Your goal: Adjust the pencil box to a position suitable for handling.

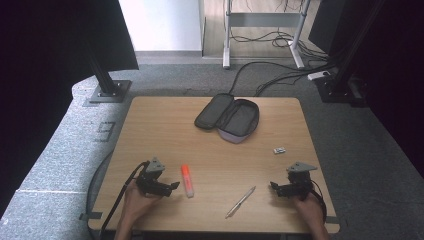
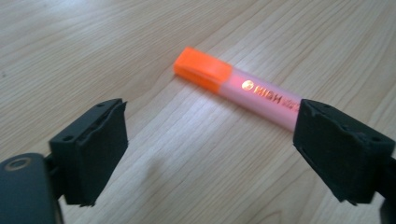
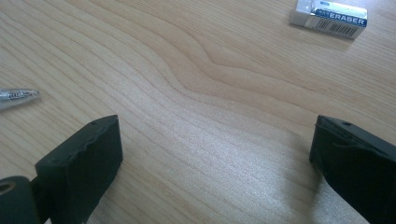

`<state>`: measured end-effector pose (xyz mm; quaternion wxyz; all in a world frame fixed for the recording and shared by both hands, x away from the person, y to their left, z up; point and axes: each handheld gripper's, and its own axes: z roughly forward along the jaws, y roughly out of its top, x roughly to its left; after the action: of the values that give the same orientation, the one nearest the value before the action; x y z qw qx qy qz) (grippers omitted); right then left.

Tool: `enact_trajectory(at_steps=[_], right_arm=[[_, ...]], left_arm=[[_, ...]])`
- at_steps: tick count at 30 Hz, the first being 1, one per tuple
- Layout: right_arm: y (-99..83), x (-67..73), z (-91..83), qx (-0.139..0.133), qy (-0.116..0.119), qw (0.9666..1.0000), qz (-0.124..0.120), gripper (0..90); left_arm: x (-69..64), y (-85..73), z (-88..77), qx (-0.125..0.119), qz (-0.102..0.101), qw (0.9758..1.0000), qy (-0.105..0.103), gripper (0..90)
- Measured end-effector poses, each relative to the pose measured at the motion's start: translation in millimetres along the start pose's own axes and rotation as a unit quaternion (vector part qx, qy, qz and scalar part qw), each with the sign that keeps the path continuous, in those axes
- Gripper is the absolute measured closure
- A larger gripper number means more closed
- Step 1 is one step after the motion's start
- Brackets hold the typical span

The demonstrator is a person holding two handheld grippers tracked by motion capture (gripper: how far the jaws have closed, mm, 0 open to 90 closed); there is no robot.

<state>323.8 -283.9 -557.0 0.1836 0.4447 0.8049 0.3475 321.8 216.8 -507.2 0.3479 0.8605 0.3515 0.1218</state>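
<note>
Near the front left corner of the counter (image 1: 150, 125), the left tongs (image 1: 176, 185) rest low in the person's left hand (image 1: 136, 202), jaws spread wide and gripping nothing. Just beside their tips lies an orange highlighter (image 1: 187, 180), its cap pointing toward the far edge. From the left gripper view, the left tongs (image 2: 212, 154) frame bare wood, and the highlighter (image 2: 236, 87) lies slantwise beyond them, its far end passing behind one jaw; whether it touches that jaw cannot be told.

Toward the front right corner, the right tongs (image 1: 272, 186) sit in the person's right hand (image 1: 311, 207), also released, jaws wide apart with nothing between them. In the right gripper view, the right tongs (image 3: 215, 158) look over empty wood, with a white eraser (image 3: 328, 17) well ahead of them and the tip of a pen (image 3: 17, 96) off to the side.

Between the two hands, near the front edge, the silver pen (image 1: 240, 202) lies on a slant. The eraser (image 1: 279, 150) sits closer to the right edge. Toward the far edge, around the middle, a dark pencil case (image 1: 229, 118) lies unzipped and spread open
</note>
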Motion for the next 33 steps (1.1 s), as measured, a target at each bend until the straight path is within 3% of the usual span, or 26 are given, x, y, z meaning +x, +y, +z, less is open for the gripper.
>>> enact_trajectory(at_steps=[23, 33], right_arm=[[0.0, 0.0, 0.0, 0.000, 0.000, 1.0000, 0.000, 2.3], [0.0, 0.0, 0.0, 0.000, 0.000, 1.0000, 0.000, 2.3]], left_arm=[[-12.7, 14.9, 23.1, 0.018, 0.010, 0.9997, -0.014, 14.8], [-20.6, 21.3, 33.7, 0.027, 0.024, 0.9992, -0.019, 15.5]])
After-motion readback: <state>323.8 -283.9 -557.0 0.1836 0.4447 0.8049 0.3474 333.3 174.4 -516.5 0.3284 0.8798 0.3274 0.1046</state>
